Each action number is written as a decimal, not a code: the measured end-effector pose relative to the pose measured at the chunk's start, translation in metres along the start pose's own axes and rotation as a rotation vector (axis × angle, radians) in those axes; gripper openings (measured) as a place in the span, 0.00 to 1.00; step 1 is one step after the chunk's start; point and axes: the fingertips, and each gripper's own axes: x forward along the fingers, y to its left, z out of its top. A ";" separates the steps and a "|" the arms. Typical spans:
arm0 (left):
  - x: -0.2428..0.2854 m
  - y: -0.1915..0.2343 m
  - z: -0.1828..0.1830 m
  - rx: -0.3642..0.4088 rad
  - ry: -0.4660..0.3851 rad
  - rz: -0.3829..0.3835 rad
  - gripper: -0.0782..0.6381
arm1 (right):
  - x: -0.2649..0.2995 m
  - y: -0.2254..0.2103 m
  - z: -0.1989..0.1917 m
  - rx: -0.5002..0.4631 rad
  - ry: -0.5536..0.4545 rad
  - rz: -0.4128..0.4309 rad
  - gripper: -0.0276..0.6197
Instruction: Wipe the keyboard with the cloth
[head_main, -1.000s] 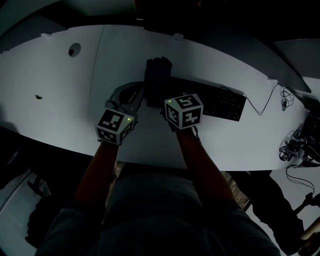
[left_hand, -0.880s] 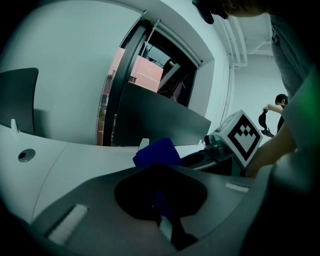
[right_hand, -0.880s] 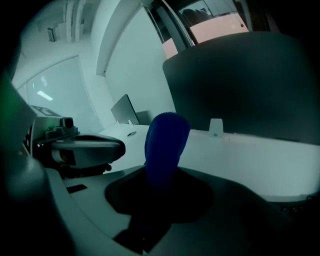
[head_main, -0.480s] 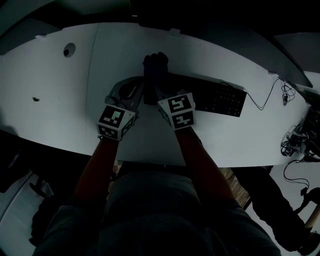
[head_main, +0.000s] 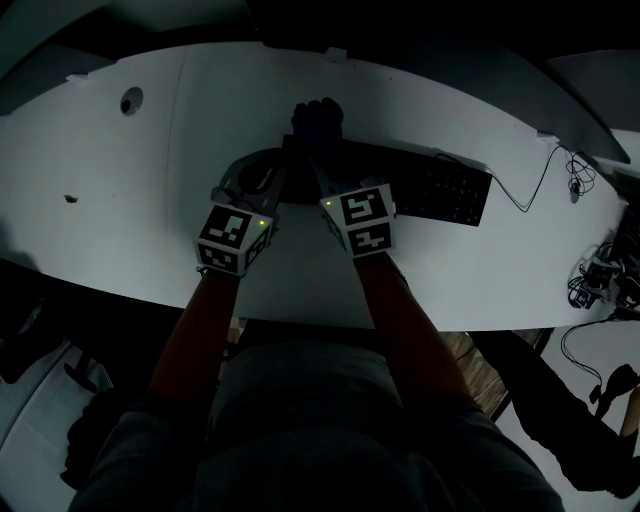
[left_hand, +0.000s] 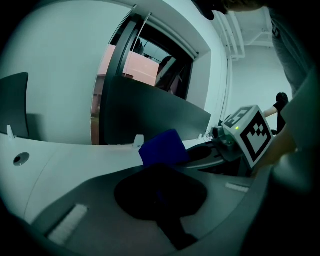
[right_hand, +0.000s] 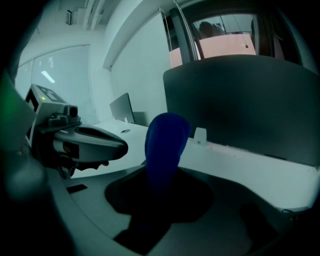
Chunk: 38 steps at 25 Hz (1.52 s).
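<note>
A black keyboard (head_main: 430, 190) lies on the white table (head_main: 130, 210), right of centre. A dark blue cloth (head_main: 316, 120) stands bunched at the keyboard's left end. My right gripper (head_main: 316, 165) is shut on the cloth, which rises between its jaws in the right gripper view (right_hand: 165, 145). My left gripper (head_main: 278, 172) sits just left of it, its curved jaws spread apart with nothing seen between them. The cloth (left_hand: 162, 147) shows ahead of the left jaws, with the right gripper's marker cube (left_hand: 250, 135) beside it. The scene is very dark.
A cable runs from the keyboard to a tangle of wires (head_main: 595, 280) at the table's right end. A round cable hole (head_main: 131, 100) is at the far left. A dark partition (right_hand: 240, 105) stands behind the table. The person's legs are under the near edge.
Both grippers and the cloth have edged slightly toward the table's far side; the cloth stays at the keyboard's left end in the right gripper.
</note>
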 end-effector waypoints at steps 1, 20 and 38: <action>0.001 -0.003 0.000 0.001 0.001 -0.001 0.12 | -0.002 -0.003 0.000 0.003 -0.006 -0.004 0.24; 0.024 -0.050 0.007 0.008 0.019 -0.007 0.12 | -0.040 -0.047 -0.022 0.002 0.008 -0.055 0.24; 0.060 -0.106 0.013 0.027 0.042 -0.030 0.12 | -0.079 -0.093 -0.042 -0.011 0.007 -0.099 0.24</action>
